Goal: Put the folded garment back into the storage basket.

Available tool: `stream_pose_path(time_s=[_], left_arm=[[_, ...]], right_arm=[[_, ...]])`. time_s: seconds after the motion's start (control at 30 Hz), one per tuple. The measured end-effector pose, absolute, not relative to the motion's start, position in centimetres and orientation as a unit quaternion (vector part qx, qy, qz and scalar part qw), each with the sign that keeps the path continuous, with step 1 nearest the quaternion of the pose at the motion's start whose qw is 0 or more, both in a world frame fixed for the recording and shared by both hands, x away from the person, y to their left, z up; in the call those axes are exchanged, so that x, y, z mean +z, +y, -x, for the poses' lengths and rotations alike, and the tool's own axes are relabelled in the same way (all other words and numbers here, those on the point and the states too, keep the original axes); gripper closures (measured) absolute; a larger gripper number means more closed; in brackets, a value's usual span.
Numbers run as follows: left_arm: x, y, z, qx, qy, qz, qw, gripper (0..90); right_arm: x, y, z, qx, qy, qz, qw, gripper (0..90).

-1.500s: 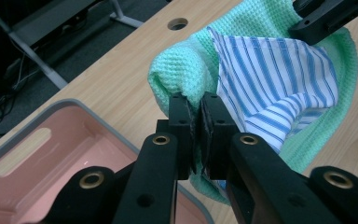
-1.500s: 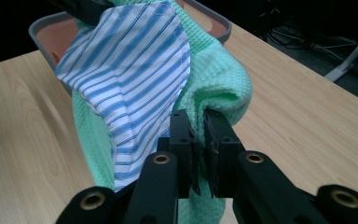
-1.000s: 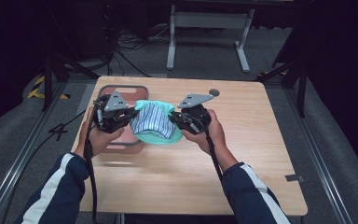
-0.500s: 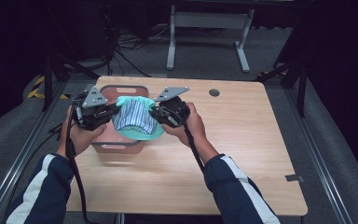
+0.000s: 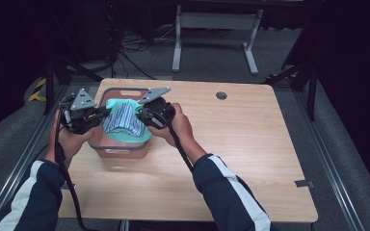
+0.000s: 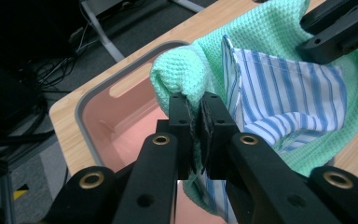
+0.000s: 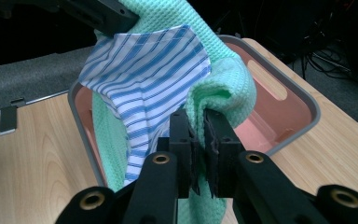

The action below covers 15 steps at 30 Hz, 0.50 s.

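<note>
Cloths — green waffle towel [image 5: 125, 136] with blue-striped cloth [image 5: 118, 118] folded inside — hang between both grippers over the pink bin [image 5: 120, 150]. Left gripper [image 6: 196, 121] fingers clenched on one green edge; right gripper [image 7: 199, 133] fingers clenched on the other. Bin sits on the worktop [image 5: 231, 144], far-left part.

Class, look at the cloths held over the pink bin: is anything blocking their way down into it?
Nothing visible does. The left gripper and right gripper hold the green and striped cloths directly above the pink bin, whose visible interior looks bare.
</note>
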State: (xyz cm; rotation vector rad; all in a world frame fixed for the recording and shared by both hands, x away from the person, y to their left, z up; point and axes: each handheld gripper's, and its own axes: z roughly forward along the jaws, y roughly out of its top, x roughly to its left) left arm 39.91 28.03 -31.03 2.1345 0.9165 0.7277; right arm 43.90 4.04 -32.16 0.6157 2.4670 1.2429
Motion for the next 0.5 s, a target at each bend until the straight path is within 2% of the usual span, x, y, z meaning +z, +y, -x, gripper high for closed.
stream_pose_path(time_s=[0.5], left_arm=[[-33.4,29.7,-41.4,0.276,0.381,-0.819,0.329,84.2]], right_arm=[[-34.7,7.5,-46.0,0.416,0.870,-0.223,0.142,82.5]])
